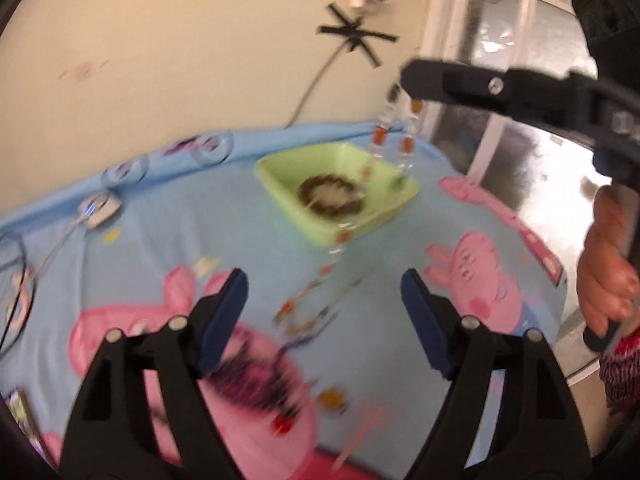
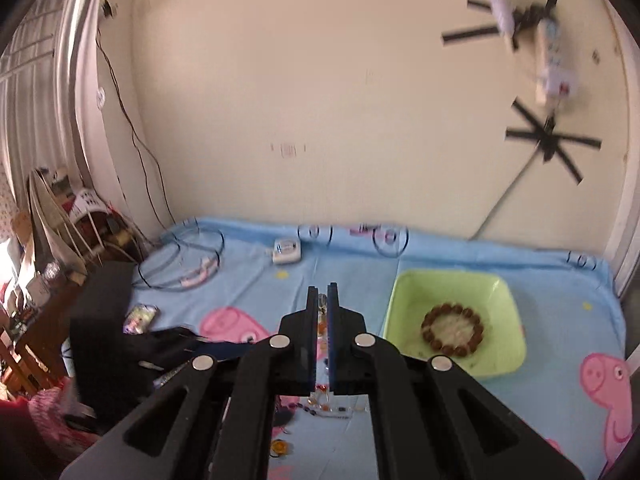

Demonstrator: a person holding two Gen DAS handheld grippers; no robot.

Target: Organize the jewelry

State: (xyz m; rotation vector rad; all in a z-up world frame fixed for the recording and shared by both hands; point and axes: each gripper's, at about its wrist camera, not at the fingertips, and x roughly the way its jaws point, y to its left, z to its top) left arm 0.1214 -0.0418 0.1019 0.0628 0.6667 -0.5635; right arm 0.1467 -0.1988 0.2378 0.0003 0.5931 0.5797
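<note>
My left gripper [image 1: 323,280] stands open above the blue cartoon cloth [image 1: 160,240] with nothing between its pads. My right gripper [image 1: 406,76] is shut on a necklace of clear and orange beads [image 1: 380,136]. The strand hangs from its tip, crosses the green tray [image 1: 272,184] and trails onto the cloth. A brown bead bracelet [image 1: 308,190] lies in the tray. In the right wrist view the necklace beads [image 2: 322,320] show between the shut fingers of the right gripper [image 2: 323,292]. There the tray [image 2: 404,280] with the bracelet [image 2: 430,322] sits to the right and the left gripper [image 2: 208,344] low on the left.
More jewelry lies on the cloth: a dark beaded piece [image 1: 248,384], an orange pendant [image 1: 332,398] and small loose bits [image 2: 324,404]. A white device [image 2: 286,250] and black cables [image 2: 180,256] lie by the wall. A hand [image 1: 608,272] grips the right handle. Clutter stands at the left.
</note>
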